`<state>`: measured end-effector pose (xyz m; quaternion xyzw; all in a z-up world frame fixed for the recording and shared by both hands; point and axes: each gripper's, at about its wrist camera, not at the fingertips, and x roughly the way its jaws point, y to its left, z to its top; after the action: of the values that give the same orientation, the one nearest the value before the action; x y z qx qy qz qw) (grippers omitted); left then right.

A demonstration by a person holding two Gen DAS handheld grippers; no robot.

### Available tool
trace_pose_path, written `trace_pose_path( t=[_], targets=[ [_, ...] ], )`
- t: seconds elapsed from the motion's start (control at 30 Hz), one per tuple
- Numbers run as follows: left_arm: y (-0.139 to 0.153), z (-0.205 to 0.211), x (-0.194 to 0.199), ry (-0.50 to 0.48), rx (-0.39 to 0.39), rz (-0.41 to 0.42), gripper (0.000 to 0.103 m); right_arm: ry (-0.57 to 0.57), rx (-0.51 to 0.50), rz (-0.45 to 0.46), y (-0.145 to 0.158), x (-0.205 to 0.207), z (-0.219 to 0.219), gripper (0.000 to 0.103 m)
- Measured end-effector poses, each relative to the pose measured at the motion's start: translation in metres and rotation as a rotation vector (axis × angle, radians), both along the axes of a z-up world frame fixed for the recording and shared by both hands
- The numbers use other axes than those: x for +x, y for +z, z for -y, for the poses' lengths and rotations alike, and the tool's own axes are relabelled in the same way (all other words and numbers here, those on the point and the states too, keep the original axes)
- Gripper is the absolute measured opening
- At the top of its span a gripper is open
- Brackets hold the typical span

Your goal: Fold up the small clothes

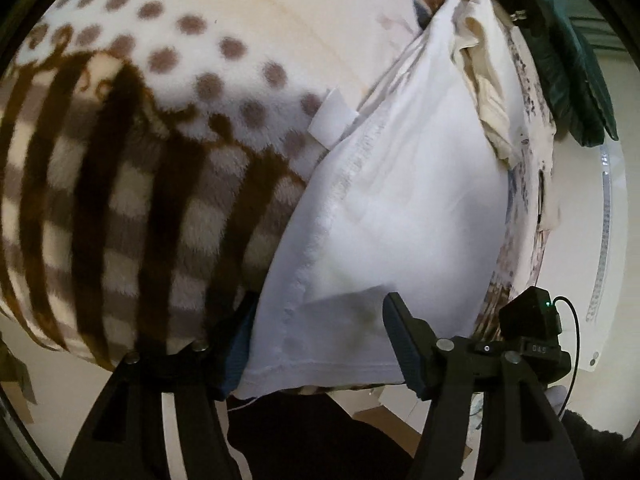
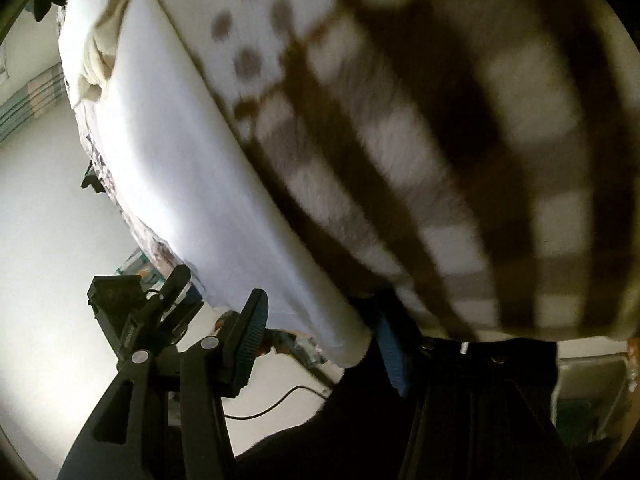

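Observation:
A white garment (image 1: pixel 400 216) lies folded lengthwise on a fleece blanket with brown stripes and dots (image 1: pixel 120 184). My left gripper (image 1: pixel 320 344) is open, its fingers standing on either side of the garment's near hem. A cream garment (image 1: pixel 484 80) lies crumpled at the far end. In the right wrist view the white garment (image 2: pixel 192 168) runs along the bed edge. My right gripper (image 2: pixel 320 340) is open, with the garment's near corner between its fingers. The blanket (image 2: pixel 440 140) fills the right of that view.
A dark green cloth item (image 1: pixel 576 72) sits beyond the bed's right edge. The left gripper (image 2: pixel 132 300) shows at the left of the right wrist view. A pale floor (image 2: pixel 52 208) with a cable (image 2: pixel 272 400) lies below the bed.

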<state>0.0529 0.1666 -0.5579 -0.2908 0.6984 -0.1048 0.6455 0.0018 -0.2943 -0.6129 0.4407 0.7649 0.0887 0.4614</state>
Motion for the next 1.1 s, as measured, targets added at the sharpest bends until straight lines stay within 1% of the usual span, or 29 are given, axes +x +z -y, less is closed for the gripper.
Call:
trace_pose_path(
  t=[0.03,0.07,0.1,0.13,0.2,0.23,0.37,0.4,0.5,0.6,0.67,0.77,0.8,0.83,0.87,0.93,0.97,1.0,1.07,1.1],
  targets=[
    [0.002,-0.002,-0.004,-0.008,-0.004,0.006,0.027,-0.002,-0.006,0.009,0.002,0.001,-0.002,0.034],
    [0.002,-0.002,-0.007,-0.019,0.009,-0.001,0.012,0.006,-0.020,0.013,0.004,0.001,-0.005,0.023],
    [0.004,0.000,-0.011,-0.031,0.018,-0.007,0.004,0.010,-0.028,0.024,0.008,0.000,-0.007,0.014],
    [0.006,0.002,-0.012,-0.029,0.012,0.001,0.004,0.004,-0.027,0.042,0.011,-0.002,-0.009,0.009],
    [0.015,-0.002,-0.015,0.000,0.006,0.012,0.004,-0.006,-0.028,0.069,0.022,-0.003,-0.010,0.009],
    [0.020,-0.004,-0.015,0.014,-0.011,0.015,0.003,-0.008,-0.022,0.084,0.029,-0.002,-0.011,0.009],
    [0.051,-0.010,-0.009,0.067,-0.058,0.056,0.003,-0.016,0.008,0.144,0.061,0.009,-0.010,0.008],
    [0.064,-0.009,-0.003,0.075,-0.082,0.081,0.003,-0.022,0.015,0.168,0.072,0.013,-0.009,0.008],
    [0.094,-0.004,0.026,0.079,-0.113,0.168,0.003,-0.052,0.027,0.222,0.096,0.034,-0.003,0.008],
    [0.113,0.002,0.064,0.084,-0.124,0.246,0.003,-0.095,0.029,0.296,0.124,0.070,0.012,0.008],
    [0.121,0.011,0.099,0.087,-0.124,0.296,0.003,-0.121,0.018,0.334,0.132,0.091,0.014,0.008],
    [0.122,0.020,0.142,0.092,-0.135,0.347,0.003,-0.167,-0.007,0.390,0.140,0.134,0.028,0.008],
    [0.121,0.024,0.164,0.100,-0.145,0.365,0.003,-0.185,-0.016,0.413,0.142,0.154,0.032,0.008],
    [0.121,0.023,0.175,0.106,-0.150,0.375,0.003,-0.196,-0.022,0.424,0.143,0.165,0.035,0.008],
    [0.118,0.027,0.195,0.108,-0.159,0.390,0.003,-0.212,-0.026,0.443,0.143,0.184,0.037,0.008],
    [0.117,0.031,0.224,0.118,-0.142,0.405,0.003,-0.233,-0.039,0.471,0.144,0.217,0.045,0.008],
    [0.114,0.032,0.237,0.123,-0.155,0.409,0.003,-0.242,-0.044,0.482,0.142,0.235,0.046,0.008],
    [0.105,0.034,0.258,0.135,-0.166,0.385,0.003,-0.242,-0.047,0.485,0.139,0.248,0.047,0.008],
    [0.094,0.031,0.275,0.166,-0.168,0.337,0.005,-0.225,-0.067,0.489,0.131,0.279,0.050,0.010],
    [0.087,0.028,0.287,0.193,-0.178,0.307,0.010,-0.227,-0.084,0.494,0.129,0.293,0.051,0.010]
  ],
)
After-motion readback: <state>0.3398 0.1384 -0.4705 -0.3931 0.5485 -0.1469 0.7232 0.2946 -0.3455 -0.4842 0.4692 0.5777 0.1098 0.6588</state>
